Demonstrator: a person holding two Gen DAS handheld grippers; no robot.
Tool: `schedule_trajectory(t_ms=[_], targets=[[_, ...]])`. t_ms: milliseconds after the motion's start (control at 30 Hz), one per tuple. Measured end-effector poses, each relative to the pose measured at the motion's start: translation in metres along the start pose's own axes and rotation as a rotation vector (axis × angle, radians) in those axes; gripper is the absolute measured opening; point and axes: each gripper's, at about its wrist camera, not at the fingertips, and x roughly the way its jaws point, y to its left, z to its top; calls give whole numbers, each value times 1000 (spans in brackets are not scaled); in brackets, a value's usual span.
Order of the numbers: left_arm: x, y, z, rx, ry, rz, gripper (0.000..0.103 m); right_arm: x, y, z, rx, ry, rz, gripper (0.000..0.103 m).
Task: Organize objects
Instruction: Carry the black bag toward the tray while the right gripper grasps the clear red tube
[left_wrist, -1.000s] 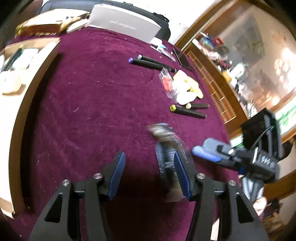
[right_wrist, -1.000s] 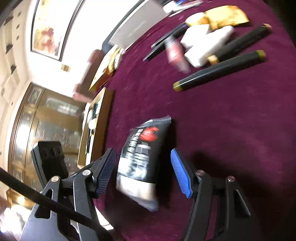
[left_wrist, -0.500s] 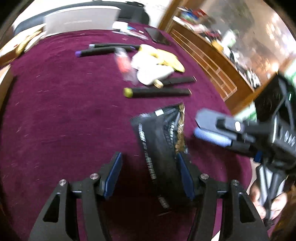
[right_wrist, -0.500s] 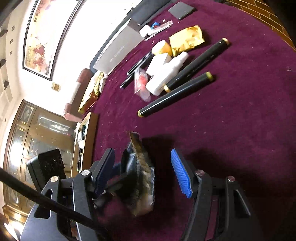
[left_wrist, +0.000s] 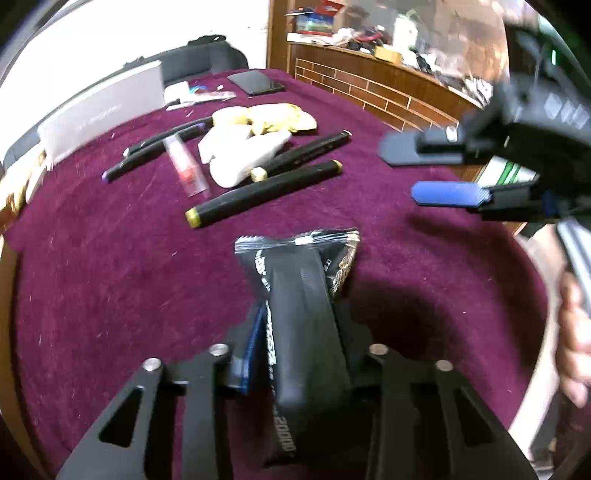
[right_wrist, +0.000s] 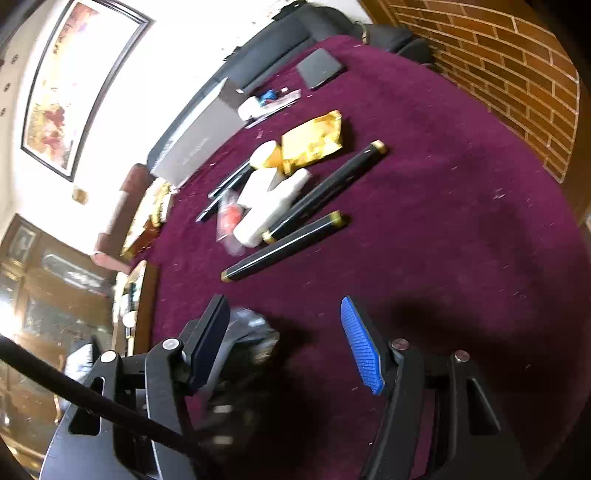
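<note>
Between closing left tool (left_wrist: 299, 325) pads: black snack packet (left_wrist: 303, 317), w/ contents unseen.

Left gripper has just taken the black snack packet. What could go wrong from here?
1. The left gripper is closing on the black snack packet, which already bulges between the pads; more squeeze could crush the contents.
2. The glossy wrapper might slip out during the carry.
3. The right gripper hangs open close by above the cloth; the two could collide, and a low swing could knock the nearest black marker.
</note>
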Motion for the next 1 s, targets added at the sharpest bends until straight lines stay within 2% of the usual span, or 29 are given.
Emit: schedule_trajectory(t_ms=[200, 300, 367, 433, 500, 633, 833, 933, 1000], targets=[[-51, 49, -15, -108, -90, -48, 29, 13, 6, 8, -2, 12, -42, 62], [-78, 80, -26, -186, -138, -54, 29, 27, 33, 14, -62, 28, -31, 62], [-94, 101, -33, -231, -169, -33, 29, 38, 56, 19, -110, 37, -25, 62], [-105, 121, -41, -289, -189, -31, 29, 54, 80, 26, -168, 44, -45, 62], [-116, 137, -50, -326, -212, -17, 29, 73, 104, 34, -224, 45, -77, 62], [-129, 161, -63, -372, -242, 10, 29, 112, 139, 49, -345, 36, -210, 62], [-145, 201, -83, -440, -278, 45, 29, 159, 147, 60, -354, 104, -303, 61], [-148, 218, -91, -470, -284, 58, 29, 173, 149, 60, -376, 117, -360, 54], [-148, 227, -96, -489, -285, 69, 29, 182, 152, 59, -395, 129, -418, 41]])
